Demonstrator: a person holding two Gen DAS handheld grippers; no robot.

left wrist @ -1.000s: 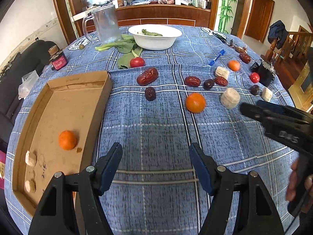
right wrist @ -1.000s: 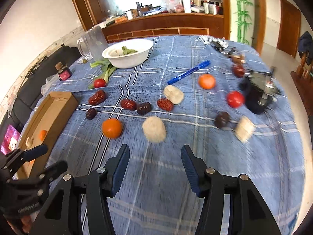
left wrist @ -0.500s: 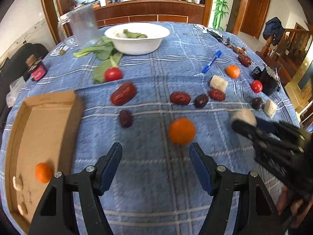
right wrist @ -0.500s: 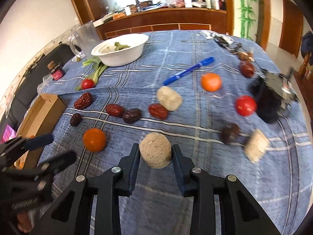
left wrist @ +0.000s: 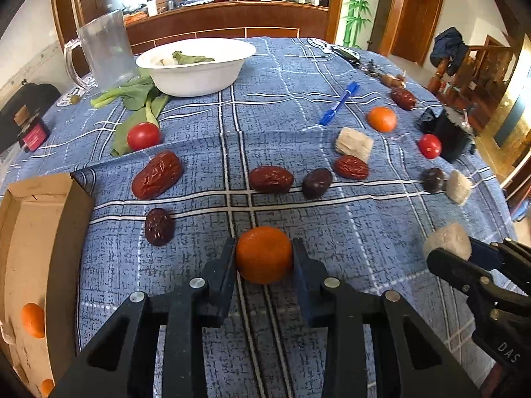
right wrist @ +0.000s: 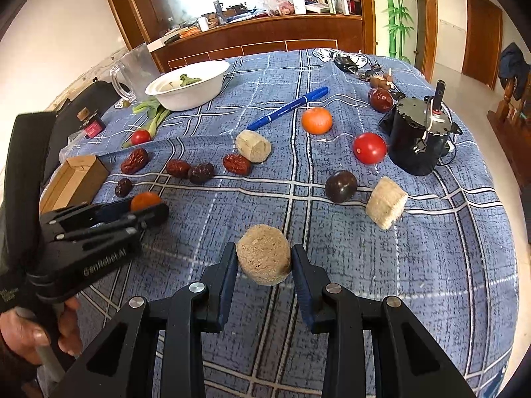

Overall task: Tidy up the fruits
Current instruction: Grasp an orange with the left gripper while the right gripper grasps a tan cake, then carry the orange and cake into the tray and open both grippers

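Closest to us, our left claw (left wrist: 264,260) has just been closing and now pinches an orange mandarin (left wrist: 264,254) sitting on the blue checked bench (left wrist: 365,225). Our right claw (right wrist: 264,262) is clamped on a tan round chunk (right wrist: 264,254), also low over the cloth. A bit further out we've got dates (left wrist: 271,179) and tomatoes (left wrist: 143,136) scattered around, cardboard box (left wrist: 39,232) off left with another mandarin (left wrist: 33,320) inside, white bowl (left wrist: 195,66) at the back.

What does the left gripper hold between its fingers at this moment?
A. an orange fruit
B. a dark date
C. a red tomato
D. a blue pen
A: the left gripper has its pads pressed on both sides of the orange fruit.
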